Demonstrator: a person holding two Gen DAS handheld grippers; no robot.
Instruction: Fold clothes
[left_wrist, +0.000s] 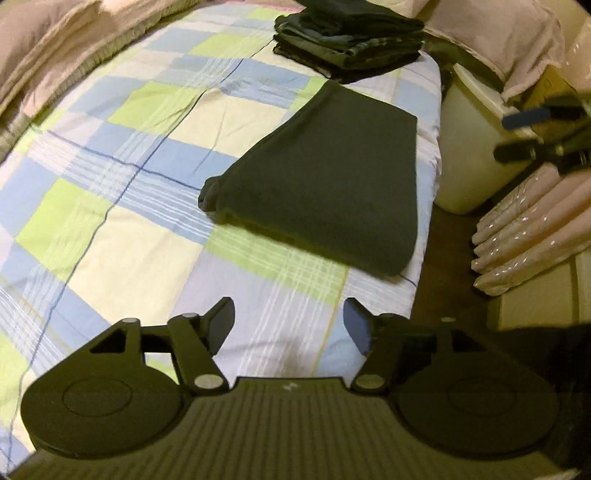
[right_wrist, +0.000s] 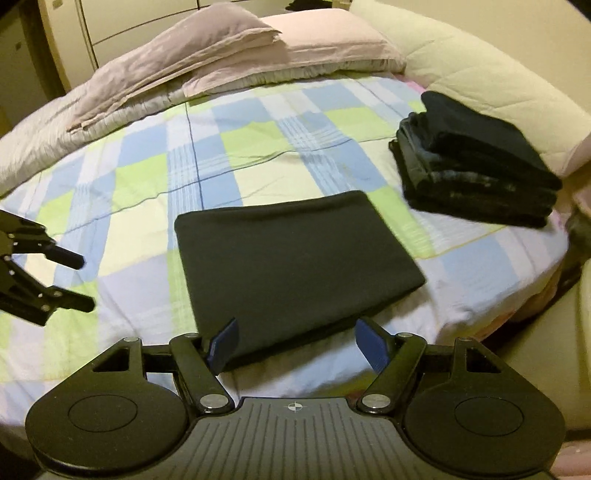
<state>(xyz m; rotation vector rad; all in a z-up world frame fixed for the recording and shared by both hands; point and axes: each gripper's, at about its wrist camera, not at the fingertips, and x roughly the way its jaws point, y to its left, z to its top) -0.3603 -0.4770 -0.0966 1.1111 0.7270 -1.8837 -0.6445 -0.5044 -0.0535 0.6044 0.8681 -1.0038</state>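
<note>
The main risk from here is that the folded dark garment (right_wrist: 295, 266) comes undone while it is being carried to the stack of folded clothes (right_wrist: 476, 170). Soft cloth folded in layers tends to slip: if a claw pinches only the top layer at the near edge, the lower layers would likely sag out and the fold would open. A second risk is the checked bedsheet (right_wrist: 147, 177) being caught together with the garment, since the fingers approach low over the bed and the sheet lies directly under the cloth. A third is nudging the stack, which sits close to the bed's edge and the cream pillow (right_wrist: 480, 74); a careless drop could tip it.

The right gripper (right_wrist: 295, 343) stands wide open and holds nothing. The garment lies straight ahead of it, its near edge reaching in between the two blue-padded fingers; whether the left pad touches the cloth cannot be told for sure. The stack lies farther ahead and off to that claw's right, well apart from the garment.

The left gripper (left_wrist: 289, 325) is also spread wide and empty, hovering over bare sheet. From it, the garment (left_wrist: 325, 184) lies ahead and slightly right, clear of the fingertips, with the stack (left_wrist: 347, 40) beyond it. The right gripper (left_wrist: 517, 134) shows at the far right of that view.
</note>
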